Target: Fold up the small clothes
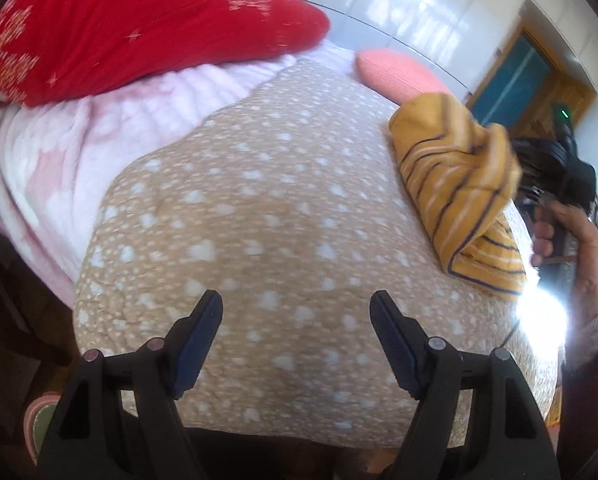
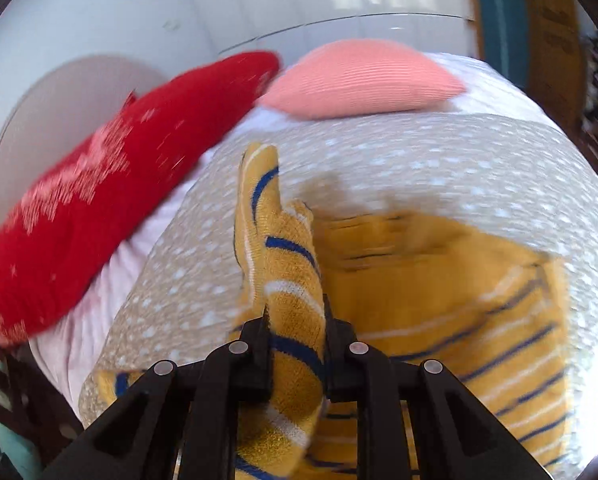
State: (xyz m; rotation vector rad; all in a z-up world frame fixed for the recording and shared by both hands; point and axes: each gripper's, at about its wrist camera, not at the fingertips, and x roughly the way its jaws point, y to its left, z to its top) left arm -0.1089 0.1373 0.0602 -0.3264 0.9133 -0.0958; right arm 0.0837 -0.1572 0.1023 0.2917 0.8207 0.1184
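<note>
**Right gripper has the striped top, left one is empty**

In the right wrist view the right gripper (image 2: 295,320) sits bottom center with its jaws pinched tight on a fold of the yellow striped garment (image 2: 439,292). The pinched bit stands up in the middle of the frame, while the rest lies spread at lower right on the tan spotted blanket (image 2: 419,152). Pretty blurry there.

In the left wrist view the left gripper (image 1: 297,312) is at the bottom, jaws spread wide with nothing between them, just blanket underneath. The garment shows at the right edge of that frame, bunched up next to the hand on the other gripper.

A red pillow (image 1: 139,24) is upper left and a pink pillow (image 2: 359,76) is top center.
</note>
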